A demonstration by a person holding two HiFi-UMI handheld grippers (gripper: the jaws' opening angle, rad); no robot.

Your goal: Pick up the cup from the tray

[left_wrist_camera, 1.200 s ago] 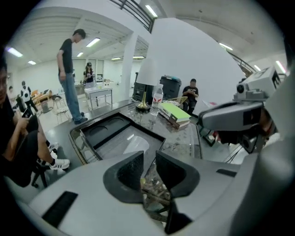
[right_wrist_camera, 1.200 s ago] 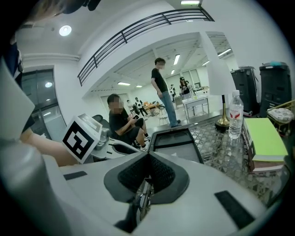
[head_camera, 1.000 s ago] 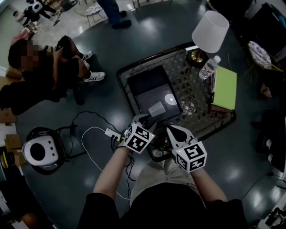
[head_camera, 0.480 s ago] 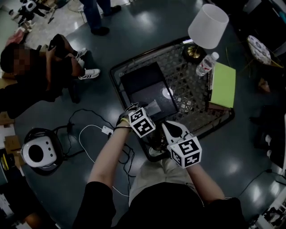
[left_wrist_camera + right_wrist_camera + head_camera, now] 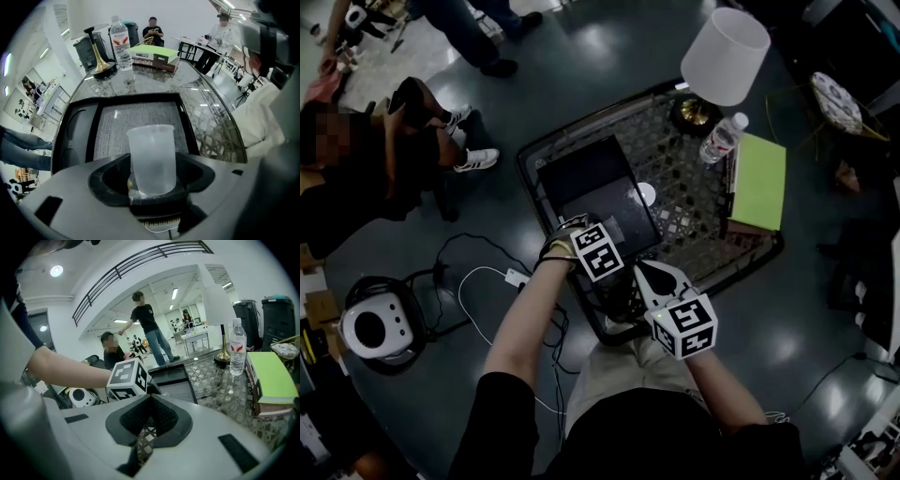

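Note:
A translucent plastic cup [image 5: 151, 145] stands upright on the grey mat of a black tray [image 5: 136, 97]. In the left gripper view my left gripper [image 5: 152, 174] has its jaws on either side of the cup, opening wide, with a dark gap on each side and the pads off it. From the head view the left gripper [image 5: 605, 234] reaches over the near end of the tray [image 5: 581, 173], and the cup [image 5: 622, 221] shows just beyond it. My right gripper [image 5: 647, 270] hovers at the table's near edge, jaws together and empty.
The tray lies on a lattice glass table [image 5: 694, 211]. At the back stand a white-shaded lamp [image 5: 727, 56], a water bottle [image 5: 717, 141] and a green book [image 5: 757, 183]. A white disc [image 5: 647, 194] lies by the tray. A seated person, cables and a white device [image 5: 370, 330] are at left.
My left gripper has moved forward from the table's near edge over the tray, up to the cup. The right gripper has stayed near the edge.

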